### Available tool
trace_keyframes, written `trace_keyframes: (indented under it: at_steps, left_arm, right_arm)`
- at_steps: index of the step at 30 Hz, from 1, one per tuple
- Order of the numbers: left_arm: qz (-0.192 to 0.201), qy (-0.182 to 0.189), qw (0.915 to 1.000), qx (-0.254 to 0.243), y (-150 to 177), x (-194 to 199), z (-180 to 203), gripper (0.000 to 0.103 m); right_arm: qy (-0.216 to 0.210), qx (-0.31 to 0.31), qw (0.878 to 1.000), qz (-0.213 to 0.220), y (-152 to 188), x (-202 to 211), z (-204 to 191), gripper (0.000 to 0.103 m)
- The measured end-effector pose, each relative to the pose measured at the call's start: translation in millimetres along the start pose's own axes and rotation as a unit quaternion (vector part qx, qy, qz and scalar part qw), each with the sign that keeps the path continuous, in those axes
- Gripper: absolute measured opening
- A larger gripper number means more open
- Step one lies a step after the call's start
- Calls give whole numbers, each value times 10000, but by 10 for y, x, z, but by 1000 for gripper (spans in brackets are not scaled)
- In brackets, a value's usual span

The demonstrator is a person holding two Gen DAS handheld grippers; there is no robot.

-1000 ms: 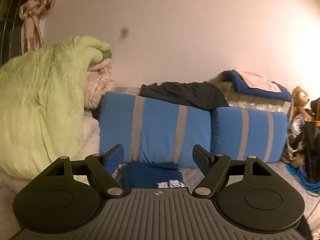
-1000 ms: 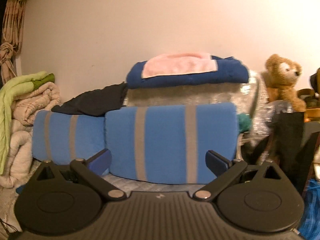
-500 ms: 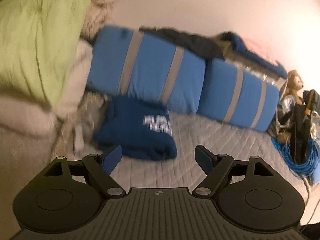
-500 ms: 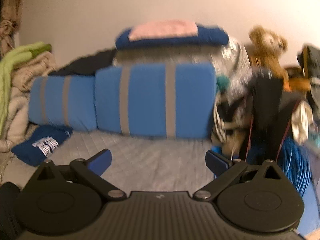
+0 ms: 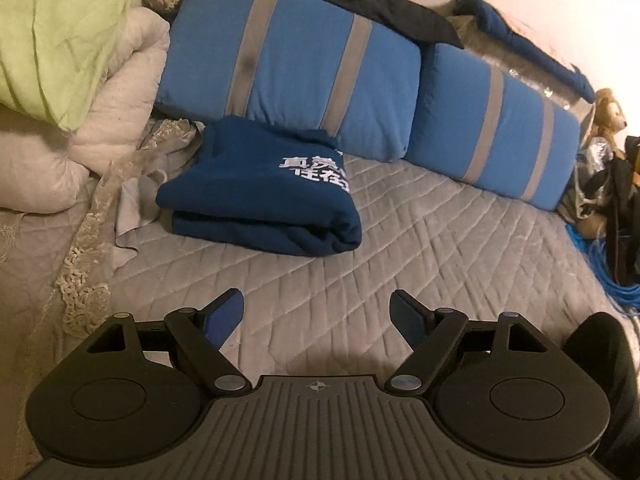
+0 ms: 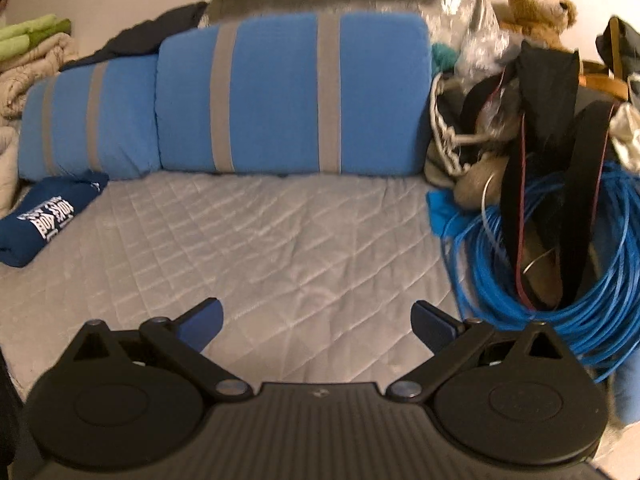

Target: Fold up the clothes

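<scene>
A folded navy garment with white print (image 5: 260,192) lies on the grey quilted bed cover (image 5: 420,248), against the blue striped cushions. It also shows at the left edge of the right wrist view (image 6: 48,216). My left gripper (image 5: 318,316) is open and empty, hovering over the bed cover in front of the garment. My right gripper (image 6: 316,322) is open and empty over the bare quilt (image 6: 260,248), well right of the garment.
Two blue cushions with grey stripes (image 5: 304,60) (image 6: 288,92) line the wall. A green duvet and beige blankets (image 5: 60,40) pile up at the left. A blue cable coil (image 6: 560,260), black straps and a teddy bear (image 6: 536,0) crowd the right side.
Both grippers have tilted down from facing the wall and cushions to looking at the bed surface. The folded navy garment has come fully into view. Both stay open.
</scene>
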State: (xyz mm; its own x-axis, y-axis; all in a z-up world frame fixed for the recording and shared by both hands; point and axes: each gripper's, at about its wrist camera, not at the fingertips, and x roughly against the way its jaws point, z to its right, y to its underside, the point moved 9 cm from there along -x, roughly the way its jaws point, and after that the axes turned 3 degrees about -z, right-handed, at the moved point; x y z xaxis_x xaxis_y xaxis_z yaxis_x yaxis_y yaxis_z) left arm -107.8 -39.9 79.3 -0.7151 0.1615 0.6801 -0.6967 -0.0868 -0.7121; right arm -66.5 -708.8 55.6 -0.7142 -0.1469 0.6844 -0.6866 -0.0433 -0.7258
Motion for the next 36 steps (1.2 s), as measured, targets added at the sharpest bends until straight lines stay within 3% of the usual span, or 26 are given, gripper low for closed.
trace_keyframes:
  at_steps: [11, 18, 25, 27, 32, 36]
  left_arm:
    - [-166, -423, 9987, -249, 151, -573, 3, 80]
    - [-314, -622, 9975, -104, 292, -914, -123, 80]
    - [-496, -871, 9949, 94, 477, -1212, -324, 81]
    - [-382, -917, 9950, -15, 487, -1231, -328, 83]
    - [-425, -907, 9948, -192, 477, -1308, -291, 103]
    - [-356, -971, 9942, -279, 430, -1388, -287, 103]
  right_arm:
    - [446, -50, 9985, -306, 539, -768, 24, 103]
    - [799, -147, 9960, -371, 856, -1032, 103, 103]
    - [1073, -347, 9936, 22, 966, -1002, 96, 103]
    - [1129, -395, 9928, 96, 984, -990, 91, 103]
    - [1264, -375, 9913, -12, 959, -1003, 67, 103]
    - [1289, -367, 9909, -149, 900, -1072, 62, 103]
